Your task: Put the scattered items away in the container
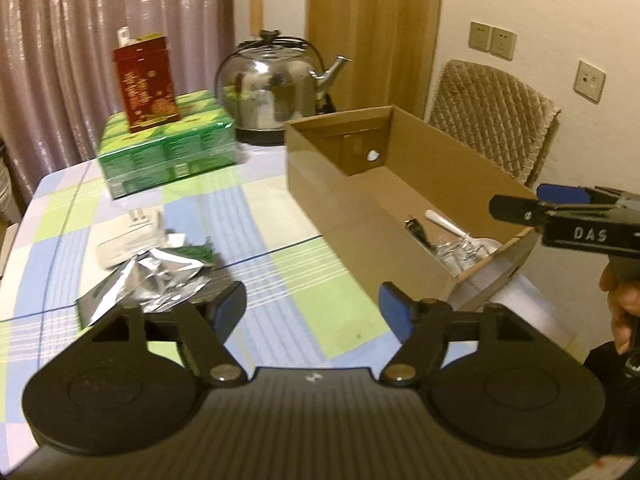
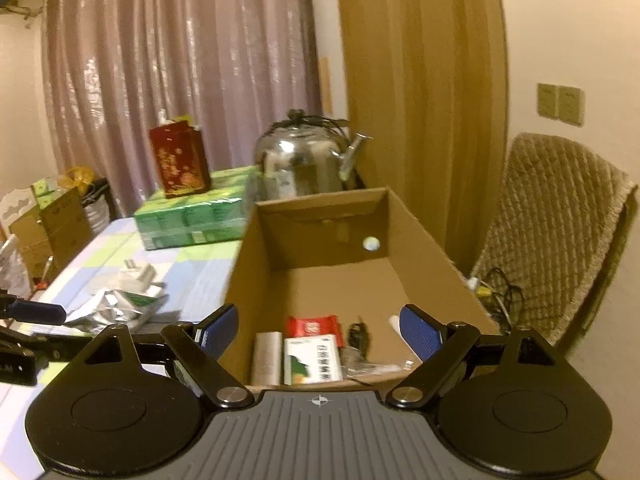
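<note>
My left gripper (image 1: 314,306) hangs over the checked tablecloth (image 1: 280,272) with its jaws spread and nothing between them; the crumpled silver foil packet (image 1: 160,280) lies just ahead of my left-hand finger, so close that its near edge runs behind the pad, and I cannot tell whether they touch. A white plug adapter (image 1: 128,236) sits just beyond the foil, with something green beside it too blurred to name. The cardboard box (image 1: 320,200) stands off to the right of this gripper, well clear of it. My right gripper (image 2: 320,330) is released too, jaws wide and empty, poised above the near end of that box. Directly below and between its fingers, on the box floor, lie a green-and-white carton (image 2: 312,360), a red packet (image 2: 314,328), a grey booklet (image 2: 267,358) and a dark clip-like thing (image 2: 358,336).
</note>
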The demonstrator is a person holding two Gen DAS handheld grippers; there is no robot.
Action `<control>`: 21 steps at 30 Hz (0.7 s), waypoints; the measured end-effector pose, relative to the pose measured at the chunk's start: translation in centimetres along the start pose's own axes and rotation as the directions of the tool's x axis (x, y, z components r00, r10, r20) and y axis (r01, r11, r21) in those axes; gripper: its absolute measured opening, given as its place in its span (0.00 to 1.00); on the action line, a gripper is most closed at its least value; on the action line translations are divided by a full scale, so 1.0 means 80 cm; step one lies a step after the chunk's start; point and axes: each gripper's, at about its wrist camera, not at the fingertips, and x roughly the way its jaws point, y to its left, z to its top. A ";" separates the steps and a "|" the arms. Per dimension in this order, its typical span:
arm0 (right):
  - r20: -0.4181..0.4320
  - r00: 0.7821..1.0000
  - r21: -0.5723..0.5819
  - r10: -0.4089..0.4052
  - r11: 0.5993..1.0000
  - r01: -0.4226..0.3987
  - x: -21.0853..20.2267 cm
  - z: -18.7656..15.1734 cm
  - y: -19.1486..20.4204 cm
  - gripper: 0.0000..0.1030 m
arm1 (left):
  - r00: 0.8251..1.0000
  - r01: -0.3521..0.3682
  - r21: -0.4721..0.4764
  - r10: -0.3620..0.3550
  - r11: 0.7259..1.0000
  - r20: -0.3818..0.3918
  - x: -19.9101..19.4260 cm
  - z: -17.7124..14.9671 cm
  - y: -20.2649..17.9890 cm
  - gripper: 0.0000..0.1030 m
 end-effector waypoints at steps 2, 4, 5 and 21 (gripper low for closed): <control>0.008 1.000 -0.011 0.021 1.000 -0.021 -0.002 0.004 0.014 0.84 | 1.000 -0.015 -0.012 0.015 1.000 -0.002 -0.008 -0.006 0.012 0.79; 0.015 0.999 -0.022 0.045 0.999 -0.044 -0.003 0.007 0.029 0.84 | 0.999 -0.036 -0.021 0.036 0.999 0.000 -0.016 -0.013 0.024 0.83; 0.016 0.998 -0.029 0.057 0.998 -0.057 -0.004 0.009 0.036 0.85 | 0.999 -0.047 -0.024 0.047 0.999 -0.001 -0.020 -0.016 0.030 0.85; -0.028 0.977 -0.191 0.212 0.958 -0.213 0.012 0.013 0.150 0.89 | 0.981 -0.190 0.001 0.190 0.982 -0.034 -0.064 -0.063 0.129 0.94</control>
